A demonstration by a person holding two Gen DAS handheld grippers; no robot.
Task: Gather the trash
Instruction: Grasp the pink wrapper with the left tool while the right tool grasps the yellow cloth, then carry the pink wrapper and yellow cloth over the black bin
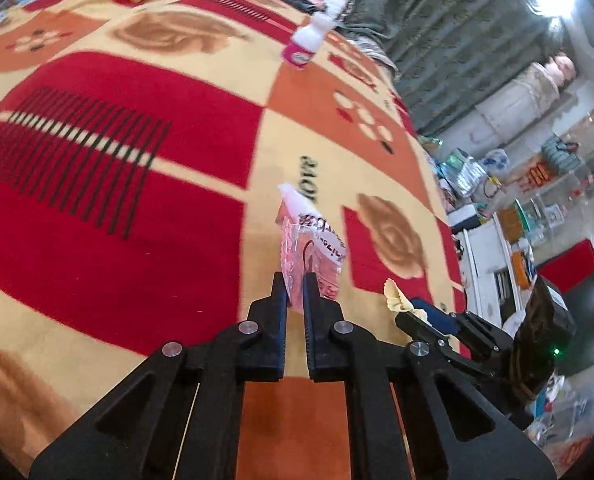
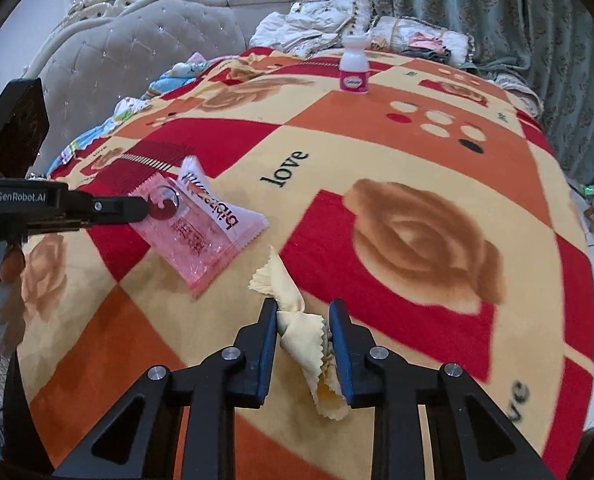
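Left wrist view, left gripper (image 1: pixel 295 280) clamped on crinkly pink plastic wrapper (image 1: pixel 311 252), right gripper (image 2: pixel 303 308) pinching crumpled yellow serrated wrapper (image 2: pixel 297 320), plush patterned blanket (image 2: pixel 417 152), white bottle (image 2: pixel 354 66) at 12 o'clock.

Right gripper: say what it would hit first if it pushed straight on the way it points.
The right gripper, shut on the yellow wrapper, points down at the blanket. Pushed on, wrapper and fingertips would probably meet the blanket just ahead; the pink packet lies to the left, off that line.
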